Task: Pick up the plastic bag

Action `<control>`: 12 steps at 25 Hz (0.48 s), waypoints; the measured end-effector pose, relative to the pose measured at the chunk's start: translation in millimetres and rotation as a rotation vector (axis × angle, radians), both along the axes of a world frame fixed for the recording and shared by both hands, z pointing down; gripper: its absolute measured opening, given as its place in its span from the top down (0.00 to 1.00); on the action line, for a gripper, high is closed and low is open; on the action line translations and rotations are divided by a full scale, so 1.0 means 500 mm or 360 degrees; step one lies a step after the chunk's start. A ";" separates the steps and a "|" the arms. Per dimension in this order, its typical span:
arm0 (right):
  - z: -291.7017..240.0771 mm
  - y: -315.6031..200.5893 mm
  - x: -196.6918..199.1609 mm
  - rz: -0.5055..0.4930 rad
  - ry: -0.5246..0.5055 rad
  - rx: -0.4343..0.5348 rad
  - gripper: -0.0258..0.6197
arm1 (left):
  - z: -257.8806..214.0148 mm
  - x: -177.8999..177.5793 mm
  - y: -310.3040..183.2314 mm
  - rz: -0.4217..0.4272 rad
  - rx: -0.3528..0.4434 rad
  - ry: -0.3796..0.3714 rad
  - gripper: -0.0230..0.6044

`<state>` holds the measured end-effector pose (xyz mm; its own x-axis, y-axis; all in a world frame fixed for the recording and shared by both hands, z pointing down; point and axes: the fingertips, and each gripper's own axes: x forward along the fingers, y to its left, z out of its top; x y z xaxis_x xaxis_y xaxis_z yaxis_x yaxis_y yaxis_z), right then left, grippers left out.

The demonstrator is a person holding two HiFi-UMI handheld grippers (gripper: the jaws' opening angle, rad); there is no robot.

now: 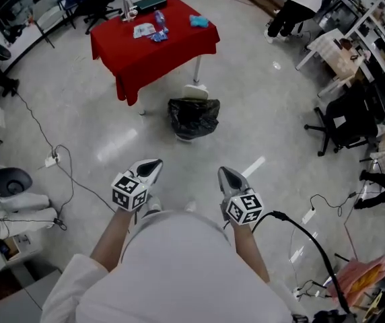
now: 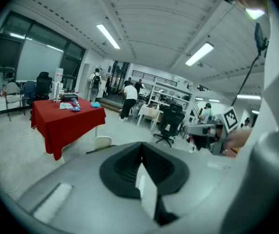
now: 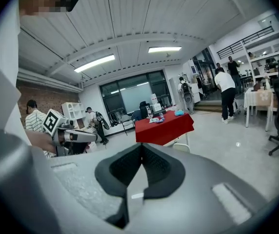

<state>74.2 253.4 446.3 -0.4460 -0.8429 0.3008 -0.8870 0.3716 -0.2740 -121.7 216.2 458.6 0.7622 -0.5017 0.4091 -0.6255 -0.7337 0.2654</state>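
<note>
A black plastic bag (image 1: 193,118) sits crumpled on the grey floor in the head view, just in front of the red-clothed table (image 1: 152,42). My left gripper (image 1: 151,167) and right gripper (image 1: 227,175) are held side by side close to my body, well short of the bag. Both are shut with nothing between their jaws. In the left gripper view my left gripper (image 2: 140,145) has its dark jaws pressed together. The right gripper view shows my right gripper (image 3: 142,146) the same, with the red table (image 3: 165,126) beyond. The bag is hidden in both gripper views.
A white bin (image 1: 195,91) stands by the table leg behind the bag. Small items lie on the red table. A black office chair (image 1: 344,123) is at the right, cables (image 1: 58,173) trail on the floor at the left, and people (image 1: 300,2) stand at desks behind.
</note>
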 end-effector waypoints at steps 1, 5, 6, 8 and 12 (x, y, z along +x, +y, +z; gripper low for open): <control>0.002 0.003 0.005 -0.0010 0.0000 -0.0004 0.96 | 0.001 0.005 0.004 -0.0004 0.0000 -0.0002 0.96; 0.004 0.011 0.030 -0.0051 0.0008 -0.0001 0.96 | -0.002 0.030 0.013 -0.0025 0.0009 -0.0010 0.96; 0.004 0.013 0.038 -0.0059 0.0011 0.0001 0.96 | -0.002 0.038 0.015 -0.0031 0.0011 -0.0011 0.96; 0.004 0.017 0.055 -0.0071 0.0014 0.0001 0.96 | -0.004 0.053 0.021 -0.0041 0.0016 -0.0015 0.96; 0.008 0.022 0.083 -0.0105 0.0005 0.0006 0.96 | -0.004 0.081 0.032 -0.0058 0.0027 -0.0024 0.96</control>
<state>115.9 264.6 450.1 -0.4995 -0.8129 0.2995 -0.8616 0.4301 -0.2696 -81.2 232.0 456.8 0.7370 -0.5361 0.4116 -0.6559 -0.7145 0.2437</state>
